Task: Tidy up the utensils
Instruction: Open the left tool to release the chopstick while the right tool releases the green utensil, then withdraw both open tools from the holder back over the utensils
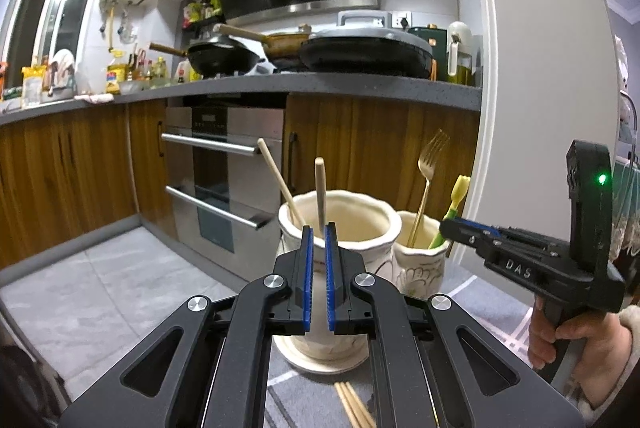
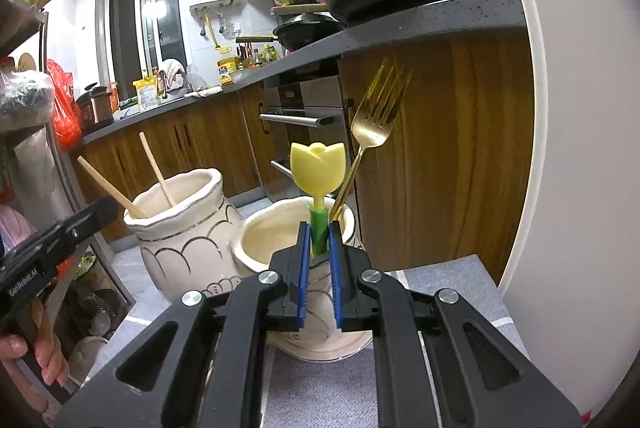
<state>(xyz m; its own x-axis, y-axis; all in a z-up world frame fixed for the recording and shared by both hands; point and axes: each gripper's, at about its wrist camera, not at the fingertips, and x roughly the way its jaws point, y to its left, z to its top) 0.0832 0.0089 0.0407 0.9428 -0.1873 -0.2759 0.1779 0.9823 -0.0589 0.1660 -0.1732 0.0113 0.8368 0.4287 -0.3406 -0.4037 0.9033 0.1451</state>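
Left hand-held gripper clamped on a wooden chopstick, upright over the mouth of the larger ceramic jar; a second chopstick already leaning inside toward 11 o'clock. Right hand-held gripper clamped on the green stem of a tulip-topped utensil, standing in the smaller jar with a gold fork tilted toward 1 o'clock. More chopsticks lying on the grey-clothed desk at 6 o'clock, cut off by the frame. Chopstick likely light, stiff and smooth, prone to pivoting; best pinched mid-shaft, as here. Stem probably light plastic, slightly slippery. Jars likely heavy and breakable. Hidden: lower ends of all utensils inside the jars, and the tulip utensil's working end.
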